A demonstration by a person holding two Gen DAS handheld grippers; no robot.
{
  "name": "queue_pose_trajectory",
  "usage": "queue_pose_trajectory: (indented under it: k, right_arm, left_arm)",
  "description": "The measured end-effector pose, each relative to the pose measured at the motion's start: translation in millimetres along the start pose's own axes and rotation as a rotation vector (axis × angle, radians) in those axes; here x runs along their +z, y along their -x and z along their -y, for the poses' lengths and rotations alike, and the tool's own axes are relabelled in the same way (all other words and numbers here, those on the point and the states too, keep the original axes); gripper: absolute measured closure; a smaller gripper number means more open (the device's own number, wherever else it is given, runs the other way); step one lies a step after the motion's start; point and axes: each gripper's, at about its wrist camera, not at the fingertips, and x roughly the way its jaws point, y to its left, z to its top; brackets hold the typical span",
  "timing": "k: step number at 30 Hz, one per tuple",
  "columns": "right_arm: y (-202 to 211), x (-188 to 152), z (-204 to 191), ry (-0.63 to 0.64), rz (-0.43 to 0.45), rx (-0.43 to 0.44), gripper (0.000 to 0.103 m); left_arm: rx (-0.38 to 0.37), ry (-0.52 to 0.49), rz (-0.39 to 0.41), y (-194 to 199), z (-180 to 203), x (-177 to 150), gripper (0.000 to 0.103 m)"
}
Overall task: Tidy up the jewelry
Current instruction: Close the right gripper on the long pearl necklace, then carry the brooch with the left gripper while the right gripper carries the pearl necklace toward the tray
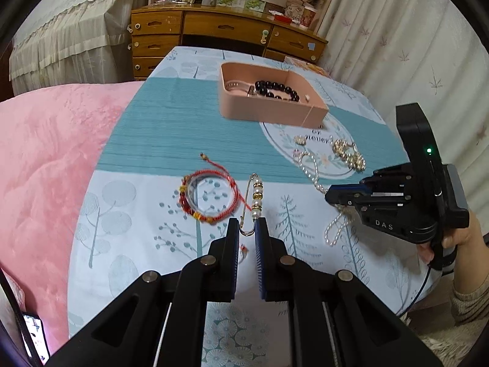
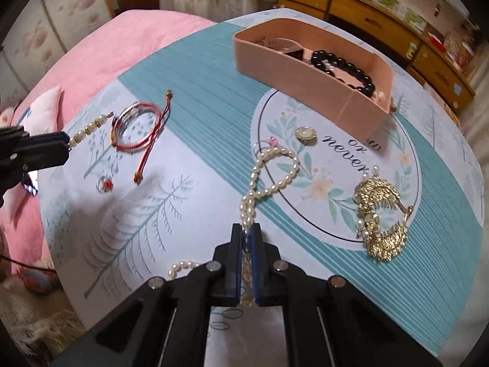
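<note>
Desk (image 2: 189, 70) under a teal and pale leaf-print cloth is carrying everything. Pink tray (image 2: 308, 70) is sitting at the far side, black bead bracelet (image 2: 345, 65) already lying inside.

Risk: pearl necklace (image 2: 269, 180) is trailing in loops across the cloth, one end near a small ring; lifting could drag neighbours or let the slack swing short of the tray.

Gold hair comb (image 2: 382, 217) is lying just right of the necklace.

Right gripper (image 2: 245, 238) is clenching on the pearl strand.

Left gripper (image 1: 246, 234) is closing on the loop end of a pearl-beaded safety pin (image 1: 256, 197), beside the red cord bracelet (image 1: 207, 197).
</note>
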Motion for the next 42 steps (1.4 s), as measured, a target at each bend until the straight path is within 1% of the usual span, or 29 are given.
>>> queue_pose_trajectory:
  k: [4, 8, 10, 13, 15, 18, 20, 23, 28, 34, 37, 42]
  right_arm:
    - [44.8, 16.9, 10.5, -0.094, 0.132, 0.051, 0.098]
    - [93.0, 37.1, 17.5, -0.136, 0.263, 0.057, 0.098]
    - [115.1, 47.8, 19.5, -0.151, 0.331, 0.045, 0.098]
    - [147.6, 65.6, 22.5, -0.176, 0.433, 0.005, 0.098]
    - [159.7, 77.0, 28.4, -0.196, 0.479, -0.023, 0.098]
    - [165.3, 95.2, 37.3, -0.228, 0.519, -0.042, 0.098]
    - [162.5, 106.0, 42.8, -0.248, 0.532, -0.057, 0.098]
    - [147.2, 122.1, 52.3, -0.277, 0.524, -0.064, 0.098]
    - [115.5, 135.5, 68.7, -0.345, 0.478, -0.074, 0.098]
    - [74.4, 136.3, 86.3, -0.389, 0.402, -0.088, 0.098]
    - [58.7, 133.9, 93.4, -0.399, 0.367, -0.094, 0.098]
    - [36.0, 127.8, 102.7, -0.420, 0.304, -0.089, 0.097]
  left_arm:
    - [-0.006, -0.017, 0.031, 10.3, 1.5, 22.5, 0.095]
    - [-0.023, -0.039, 0.082, 23.0, 7.4, 54.2, 0.095]
    - [-0.037, -0.049, 0.114, 29.9, 11.6, 73.2, 0.095]
    - [-0.053, -0.060, 0.146, 35.0, 20.2, 96.3, 0.095]
    - [-0.059, -0.070, 0.164, 35.0, 26.5, 112.6, 0.095]
    - [-0.076, -0.074, 0.180, 26.0, 34.1, 138.4, 0.095]
    - [-0.086, -0.065, 0.179, 14.9, 37.3, 154.2, 0.095]
    - [-0.095, -0.055, 0.169, -5.7, 40.8, 170.0, 0.095]
    - [-0.098, -0.026, 0.107, -55.4, 41.6, 188.0, 0.095]
    - [-0.111, 0.031, 0.008, -112.1, 31.3, 191.7, 0.095]
    - [-0.120, 0.046, -0.026, -131.4, 28.4, 190.2, 0.095]
    - [-0.125, 0.040, -0.079, -154.8, 29.5, 181.1, 0.095]
